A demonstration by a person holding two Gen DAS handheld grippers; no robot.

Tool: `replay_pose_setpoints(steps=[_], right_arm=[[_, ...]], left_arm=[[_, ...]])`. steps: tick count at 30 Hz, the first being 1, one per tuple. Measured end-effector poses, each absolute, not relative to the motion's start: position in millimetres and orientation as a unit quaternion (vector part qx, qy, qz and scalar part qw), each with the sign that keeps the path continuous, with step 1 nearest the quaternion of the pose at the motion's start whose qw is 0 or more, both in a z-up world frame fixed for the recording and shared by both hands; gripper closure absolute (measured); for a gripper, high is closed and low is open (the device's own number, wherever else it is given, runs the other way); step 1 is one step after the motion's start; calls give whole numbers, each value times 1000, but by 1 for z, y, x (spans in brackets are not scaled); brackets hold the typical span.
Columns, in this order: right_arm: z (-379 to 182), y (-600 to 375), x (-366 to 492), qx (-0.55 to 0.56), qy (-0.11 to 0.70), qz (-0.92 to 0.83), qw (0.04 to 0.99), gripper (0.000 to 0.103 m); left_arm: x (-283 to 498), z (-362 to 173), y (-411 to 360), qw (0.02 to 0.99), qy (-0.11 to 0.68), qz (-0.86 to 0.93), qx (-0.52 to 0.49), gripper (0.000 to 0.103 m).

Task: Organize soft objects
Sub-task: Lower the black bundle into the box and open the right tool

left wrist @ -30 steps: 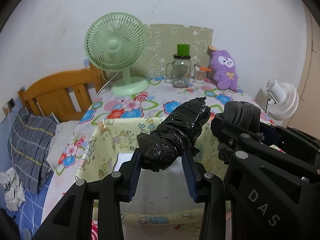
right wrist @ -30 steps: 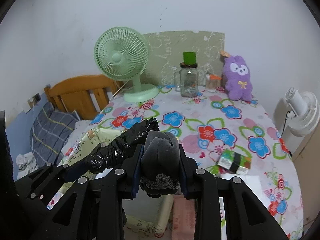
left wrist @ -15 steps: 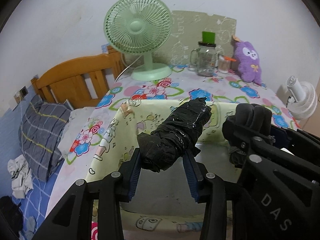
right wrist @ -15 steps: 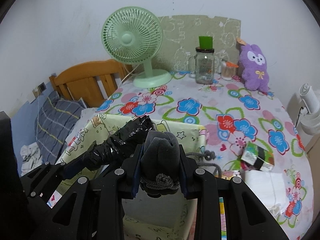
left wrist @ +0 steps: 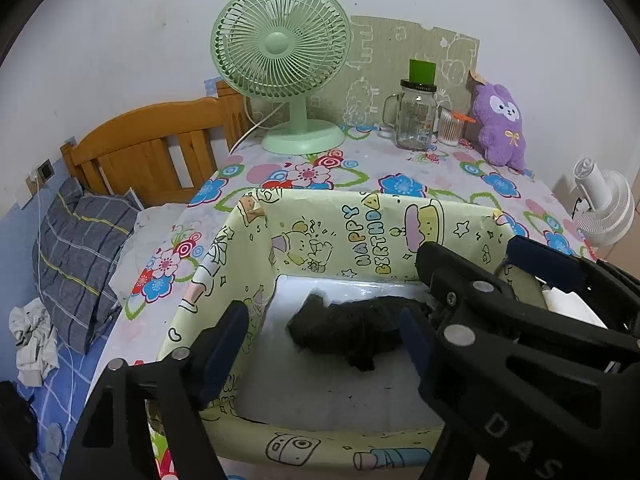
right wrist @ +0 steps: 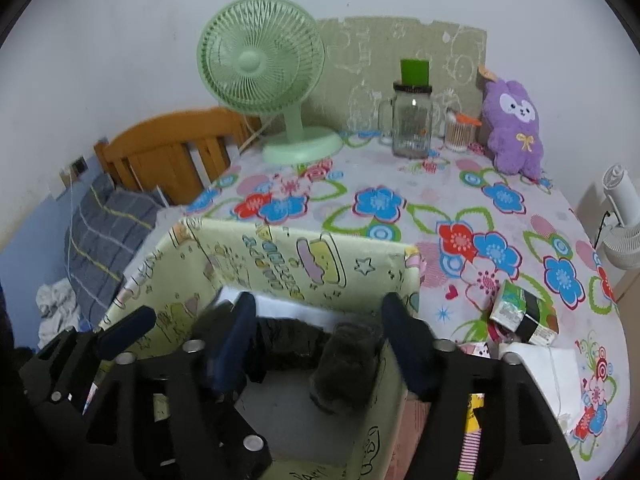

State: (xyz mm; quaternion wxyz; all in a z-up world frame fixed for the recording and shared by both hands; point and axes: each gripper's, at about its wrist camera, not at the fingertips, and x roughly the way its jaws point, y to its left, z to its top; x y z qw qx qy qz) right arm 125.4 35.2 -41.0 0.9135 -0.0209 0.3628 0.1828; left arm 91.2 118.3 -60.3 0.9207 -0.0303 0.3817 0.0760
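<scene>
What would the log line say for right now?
left gripper: just opened, empty | right gripper: just opened, empty | black bundle: in box | grey bundle: dropping into box

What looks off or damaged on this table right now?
Nothing spilled. The birthday-print box has a crumpled, patched far-left corner. A green carton lies tipped on the tablecloth beside it. Two dark bundles sit loose inside the box, blurred.

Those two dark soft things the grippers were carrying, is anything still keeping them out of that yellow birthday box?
Nothing visible does. The black bundle already lies on the floor of the yellow box, and the grey soft item is inside too. The left gripper and the right gripper have just opened, with neither pressing on anything.
</scene>
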Motion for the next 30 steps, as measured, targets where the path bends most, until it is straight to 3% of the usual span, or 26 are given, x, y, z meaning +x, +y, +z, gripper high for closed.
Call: replay_pose_setpoints(steps=[9,30], right_arm=[[-31,30,117,-32,343,170,923,20],[-1,-10,89,-23,307,147,940,13]], left_arm=[[86,-48,111,927,369,67,-32,16],[65,-16,71,945,324,44,-14,9]])
